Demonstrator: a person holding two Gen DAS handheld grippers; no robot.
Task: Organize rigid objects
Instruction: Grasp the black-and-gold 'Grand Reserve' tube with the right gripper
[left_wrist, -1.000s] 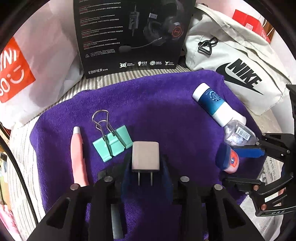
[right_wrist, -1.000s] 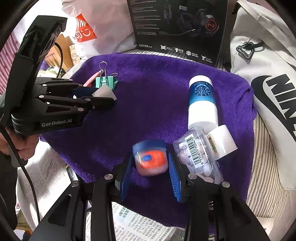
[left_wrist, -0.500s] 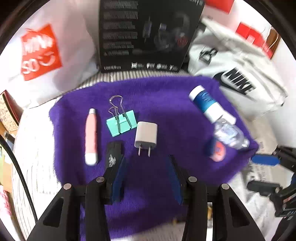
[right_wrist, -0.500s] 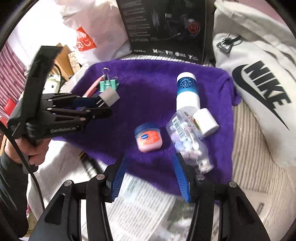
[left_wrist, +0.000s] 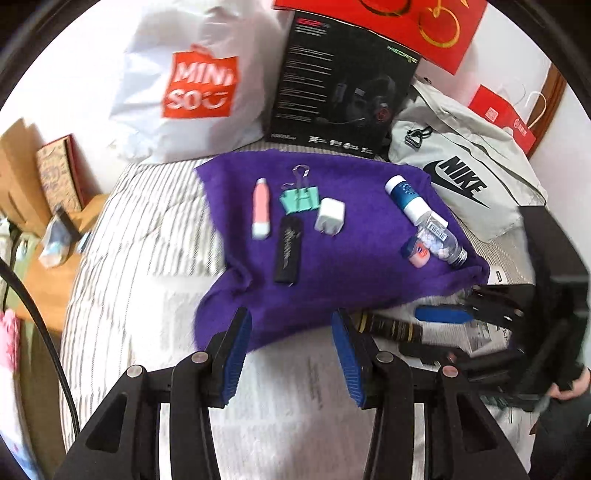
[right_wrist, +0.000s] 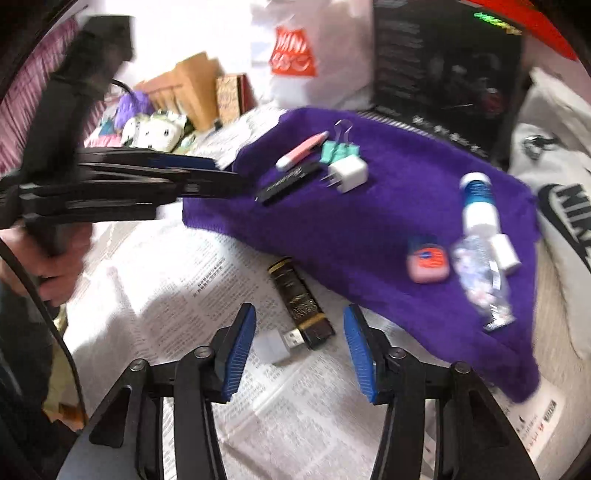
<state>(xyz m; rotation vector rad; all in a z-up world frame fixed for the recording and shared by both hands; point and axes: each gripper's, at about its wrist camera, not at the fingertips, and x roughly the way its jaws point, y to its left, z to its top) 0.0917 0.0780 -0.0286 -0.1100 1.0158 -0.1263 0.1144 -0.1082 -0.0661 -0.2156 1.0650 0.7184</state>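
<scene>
I see my left gripper (left_wrist: 291, 354) spread and empty, my right gripper (right_wrist: 299, 354) spread, its jaws just closing a little, empty, white charger (left_wrist: 330, 216) lying on purple towel (left_wrist: 354, 295), left side, small jar (left_wrist: 417, 253) at right

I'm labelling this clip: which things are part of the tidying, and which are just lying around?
Job:
purple towel
pink tube
binder clip
charger
black stick
blue bottle
pill bottle
small jar
USB drive

Lying about:
Miniso bag
headset box
Nike bag
newspaper
</scene>
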